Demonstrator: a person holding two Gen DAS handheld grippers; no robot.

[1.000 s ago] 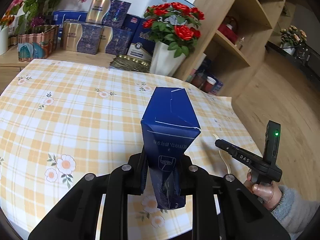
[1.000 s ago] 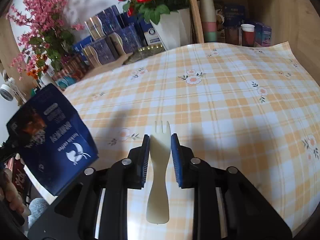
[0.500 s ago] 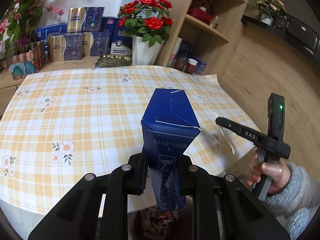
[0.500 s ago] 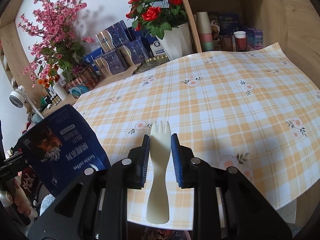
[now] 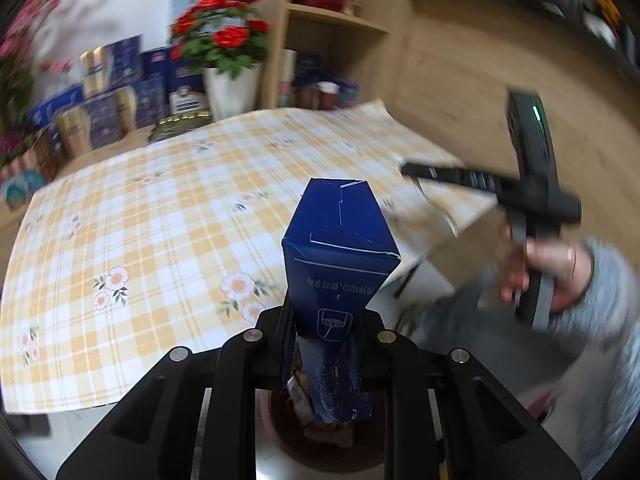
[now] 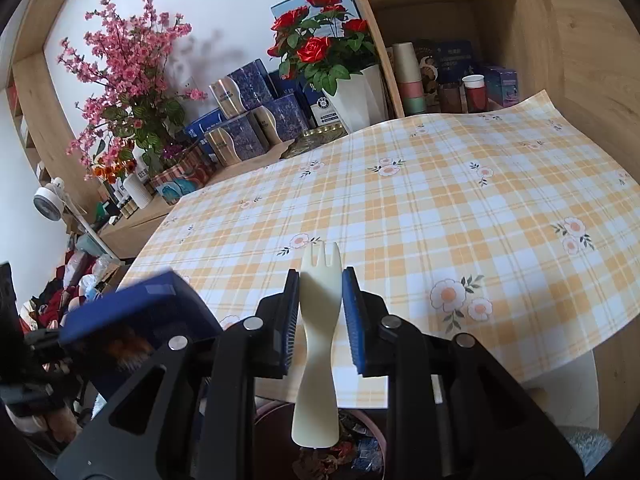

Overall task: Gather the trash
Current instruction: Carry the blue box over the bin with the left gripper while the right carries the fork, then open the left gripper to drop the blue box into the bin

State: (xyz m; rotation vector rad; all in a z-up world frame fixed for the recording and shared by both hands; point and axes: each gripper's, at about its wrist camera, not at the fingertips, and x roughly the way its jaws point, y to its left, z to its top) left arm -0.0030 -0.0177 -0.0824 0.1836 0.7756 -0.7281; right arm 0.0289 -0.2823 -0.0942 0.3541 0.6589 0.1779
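Above bin (image 6: pixel 360 452), right tongs (image 6: pixel 320 320) clamp fork (image 6: pixel 318 320).

Left gripper (image 5: pixel 326 322): lower centre, jaws clamped on blue carton (image 5: pixel 340 248). Right gripper (image 6: pixel 320 312): lower centre, jaws clamped on cream plastic fork (image 6: pixel 318 320). Right hand (image 5: pixel 548 272): right edge, gripping handle.

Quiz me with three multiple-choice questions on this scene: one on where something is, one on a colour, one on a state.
1. Where is the bin?
A. on the table
B. below the table edge, under the grippers
C. on the shelf

2. What colour is the box in the left gripper?
A. blue
B. red
C. green

3. How is the fork in the right gripper?
A. lying on the table
B. clamped between the pads
C. already in the bin

Answers: 1 B, it shows beneath both grippers, beside the table. 2 A, its faces are dark blue. 3 B, both pads press its sides.
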